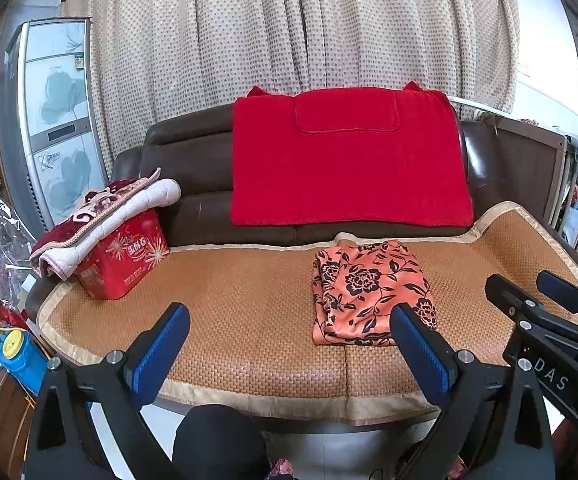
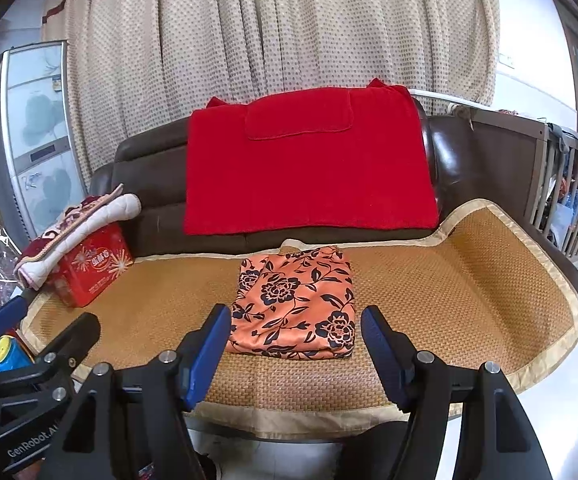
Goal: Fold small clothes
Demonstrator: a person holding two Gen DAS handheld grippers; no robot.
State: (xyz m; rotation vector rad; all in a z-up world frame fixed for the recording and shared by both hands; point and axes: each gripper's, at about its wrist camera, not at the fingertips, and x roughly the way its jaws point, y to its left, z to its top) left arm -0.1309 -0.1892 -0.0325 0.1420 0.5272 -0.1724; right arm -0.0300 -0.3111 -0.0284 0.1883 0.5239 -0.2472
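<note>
Orange satin with a black flower print is what I have in front of me: a small garment (image 2: 295, 304), folded into a neat rectangle and lying flat on the woven rattan seat mat (image 2: 469, 280) that covers the brown leather sofa (image 2: 457, 148). It sits toward the back of the mat, its far edge near the base of the backrest.

My right gripper (image 2: 293, 354) hangs just short of the garment's near edge, its blue pads spread wide to either side with nothing between them and not touching the fabric. My left gripper (image 1: 289, 350) is likewise released, jaws parted over bare mat, with the garment off to its right side; its right pad (image 1: 421, 354) overlaps the cloth's near corner in the left wrist view, but I cannot tell if it touches.

A red towel (image 2: 309, 168) is draped over the backrest behind the garment. At the left end of the seat stands a red tin box (image 2: 89, 272) with a folded quilted blanket (image 2: 77, 228) resting on top. A dotted beige curtain (image 2: 269, 40) hangs behind the sofa.
</note>
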